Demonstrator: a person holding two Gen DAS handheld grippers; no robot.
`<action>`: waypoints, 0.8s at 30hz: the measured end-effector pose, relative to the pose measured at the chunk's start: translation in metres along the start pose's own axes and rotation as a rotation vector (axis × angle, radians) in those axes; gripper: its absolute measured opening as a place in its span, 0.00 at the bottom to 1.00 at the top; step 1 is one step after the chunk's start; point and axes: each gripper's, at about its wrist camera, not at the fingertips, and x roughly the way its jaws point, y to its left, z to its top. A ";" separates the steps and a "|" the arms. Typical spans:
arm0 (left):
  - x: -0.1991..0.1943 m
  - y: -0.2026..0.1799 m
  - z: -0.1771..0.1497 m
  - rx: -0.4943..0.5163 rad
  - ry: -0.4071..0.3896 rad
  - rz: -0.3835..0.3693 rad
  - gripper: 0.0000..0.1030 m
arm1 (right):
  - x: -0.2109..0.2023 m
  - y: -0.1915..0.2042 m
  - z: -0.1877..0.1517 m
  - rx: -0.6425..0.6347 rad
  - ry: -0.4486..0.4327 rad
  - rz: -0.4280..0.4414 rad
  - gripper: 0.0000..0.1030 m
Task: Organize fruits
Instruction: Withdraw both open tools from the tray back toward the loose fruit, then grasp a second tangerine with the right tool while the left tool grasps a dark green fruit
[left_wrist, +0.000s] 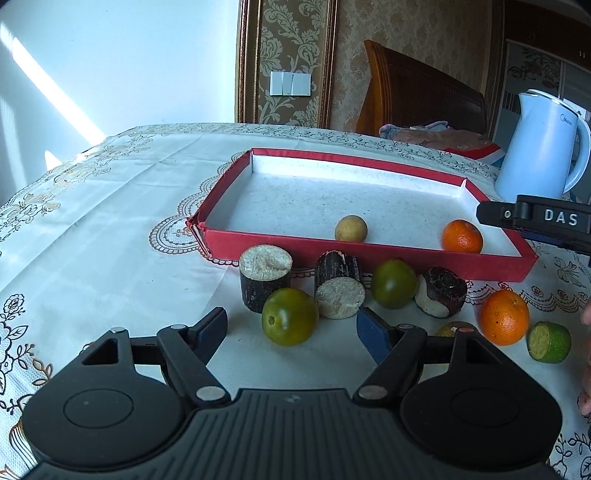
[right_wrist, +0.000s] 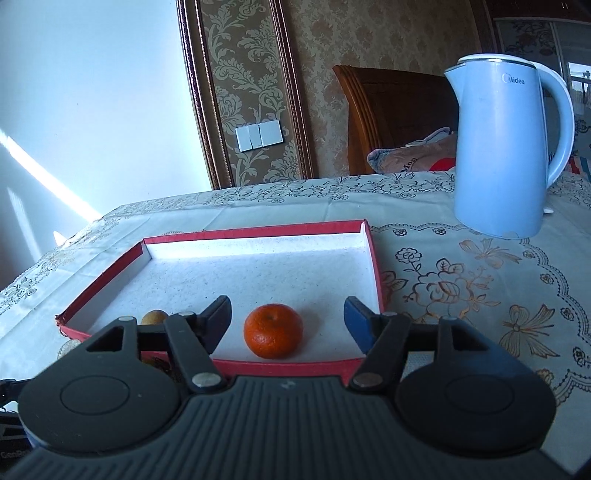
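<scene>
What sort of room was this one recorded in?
Probably a bedroom at home: a carved wooden headboard with bedding behind the table, damask wallpaper with a light switch, and an electric kettle on a lace-patterned tablecloth.

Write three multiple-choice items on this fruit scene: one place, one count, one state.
1. Where does the pale blue electric kettle stand?
A. in the tray
B. on the tablecloth beside the tray
C. on the floor

2. How many fruits lie in the shallow red cardboard tray?
A. two
B. none
C. five

3. How do the right gripper jaws stand?
A. shut on the orange
B. open, clear of it
C. shut empty

Key: B, it stands right of the tray; A, a small orange mandarin and a round yellowish fruit; B, gaps show on both sides.
</scene>
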 end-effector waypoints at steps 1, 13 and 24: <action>0.001 -0.001 0.000 0.001 0.000 0.008 0.75 | -0.009 -0.002 -0.001 0.011 -0.015 -0.001 0.75; 0.004 -0.008 0.001 0.000 0.004 0.020 0.75 | -0.072 0.003 -0.050 -0.010 0.014 0.010 0.79; 0.006 -0.009 0.001 0.010 0.009 0.016 0.75 | -0.082 0.009 -0.058 -0.156 0.030 0.034 0.62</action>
